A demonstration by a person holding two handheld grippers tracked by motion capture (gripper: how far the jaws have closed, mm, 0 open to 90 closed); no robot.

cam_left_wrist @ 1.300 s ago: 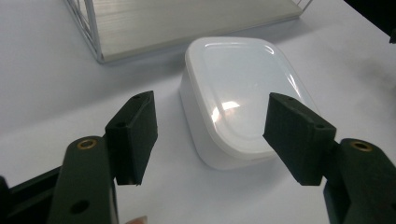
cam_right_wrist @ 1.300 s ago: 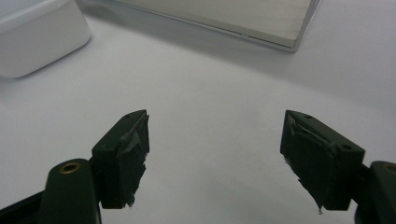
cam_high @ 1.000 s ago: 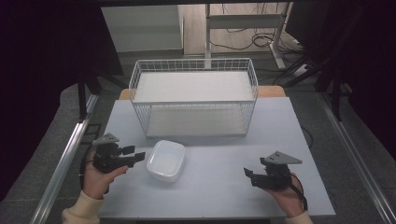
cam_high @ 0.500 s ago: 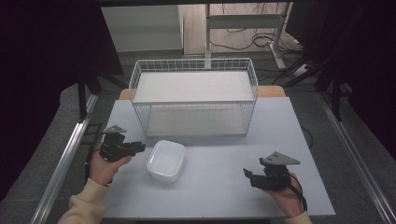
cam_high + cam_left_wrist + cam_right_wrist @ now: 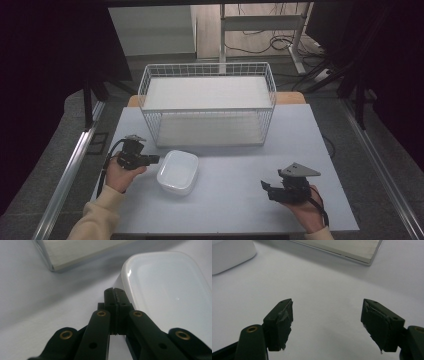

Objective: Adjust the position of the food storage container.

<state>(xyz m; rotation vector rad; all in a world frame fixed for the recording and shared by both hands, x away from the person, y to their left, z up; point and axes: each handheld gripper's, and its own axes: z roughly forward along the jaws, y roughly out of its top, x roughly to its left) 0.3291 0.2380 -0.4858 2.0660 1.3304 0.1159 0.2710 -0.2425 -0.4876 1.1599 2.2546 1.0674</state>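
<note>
My left-tongs view shows the left tongs clenched empty beside the white container, whose long axis runs away from me; right tongs released.

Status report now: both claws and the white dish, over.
Left claw just closed, empty, beside white dish. Right claw open, idle. Dish on table before wire basket, path unobstructed.

You have two hand-held grippers on the go: the left hand-held gripper and the right hand-held gripper, one in each of your two hands. One white lidded container lies on the table; one table in all. One white wire basket stands at its far side, with two flat white shelves inside it, upper and lower.
</note>
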